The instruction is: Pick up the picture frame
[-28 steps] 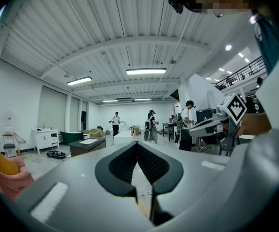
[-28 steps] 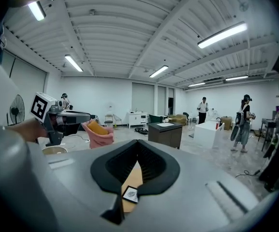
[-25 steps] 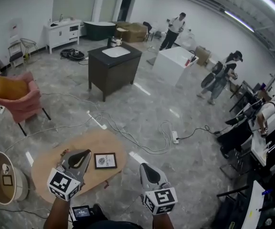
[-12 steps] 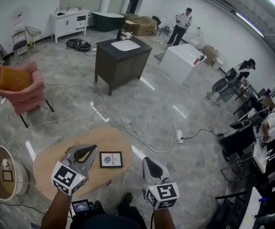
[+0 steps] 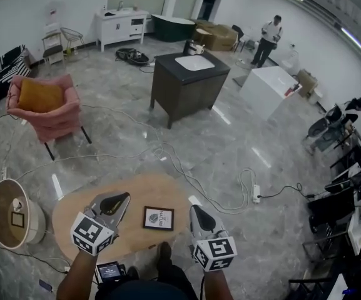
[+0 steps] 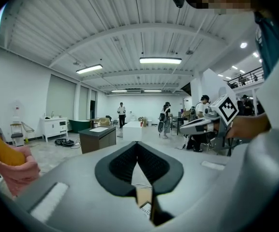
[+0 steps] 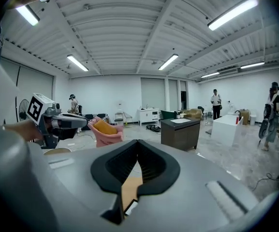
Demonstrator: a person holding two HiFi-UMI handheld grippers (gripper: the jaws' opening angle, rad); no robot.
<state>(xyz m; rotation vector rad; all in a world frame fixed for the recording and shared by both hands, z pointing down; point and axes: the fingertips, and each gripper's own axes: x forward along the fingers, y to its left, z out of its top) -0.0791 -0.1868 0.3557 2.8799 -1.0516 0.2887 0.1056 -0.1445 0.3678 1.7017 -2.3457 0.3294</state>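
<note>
The nearly square picture frame (image 5: 158,218) is lying flat, top pointing away, between the clenched, empty jaws of left gripper (image 5: 121,199) and right gripper (image 5: 196,210).

I see a bright, even room: ceiling tube lights (image 7: 231,11) above and ahead of the right gripper (image 7: 138,151). Glare streaks on the glossy floor (image 5: 261,157) well ahead of it. Heavy fisheye bending, black corners in gripper views. Near gripper body soft.

picture frame (image 5: 158,218) print too small to read, perhaps lettering
</note>
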